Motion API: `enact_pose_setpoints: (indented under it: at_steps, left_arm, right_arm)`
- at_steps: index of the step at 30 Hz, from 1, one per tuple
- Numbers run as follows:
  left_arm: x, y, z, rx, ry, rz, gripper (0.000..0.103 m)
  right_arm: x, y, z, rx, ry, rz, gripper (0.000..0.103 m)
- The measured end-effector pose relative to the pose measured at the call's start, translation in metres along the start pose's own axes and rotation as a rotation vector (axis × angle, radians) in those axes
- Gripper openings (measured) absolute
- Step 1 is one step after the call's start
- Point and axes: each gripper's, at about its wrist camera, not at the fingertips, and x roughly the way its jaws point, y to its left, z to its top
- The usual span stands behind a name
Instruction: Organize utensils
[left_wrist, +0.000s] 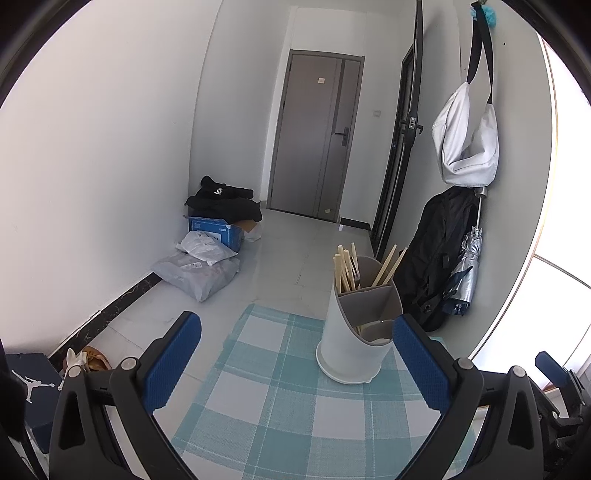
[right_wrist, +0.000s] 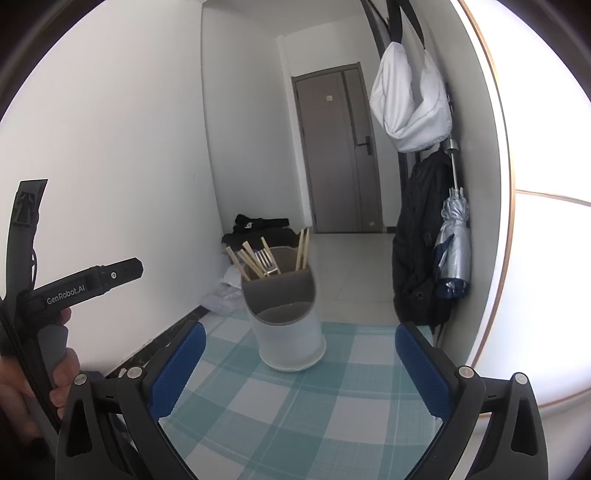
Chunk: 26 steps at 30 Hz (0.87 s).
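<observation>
A white utensil holder (left_wrist: 352, 332) with grey inner dividers stands on the teal checked tablecloth (left_wrist: 280, 398). Wooden chopsticks (left_wrist: 347, 269) lean in its rear compartments, and something pale lies in the front one. In the right wrist view the same holder (right_wrist: 290, 325) shows chopsticks (right_wrist: 251, 260) and a metal fork (right_wrist: 267, 260) in the back section, with an empty-looking front section. My left gripper (left_wrist: 297, 365) is open just short of the holder, nothing between its blue pads. My right gripper (right_wrist: 299, 369) is open too, holder straight ahead.
The table edge drops to a tiled floor with grey parcels (left_wrist: 197, 271), a blue box (left_wrist: 214, 230) and black clothes along the left wall. A black backpack (left_wrist: 432, 258), a folded umbrella (right_wrist: 452, 247) and a white bag (right_wrist: 410, 99) hang on the right wall. A hand holds the left gripper handle (right_wrist: 55, 332).
</observation>
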Motion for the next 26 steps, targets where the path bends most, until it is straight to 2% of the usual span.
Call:
enact_pose_setpoints:
  at_steps: [18, 26]
  left_arm:
    - [-0.0011, -0.0004, -0.0018, 0.007, -0.012, 0.017, 0.102]
    - [0.003, 0.0034, -0.0036, -0.011, 0.02, 0.02, 0.102]
  right_arm:
    - [0.0025, -0.0004, -0.0018, 0.003, 0.016, -0.002, 0.103]
    - [0.003, 0.0004, -0.0027, 0.005, 0.023, 0.002, 0.103]
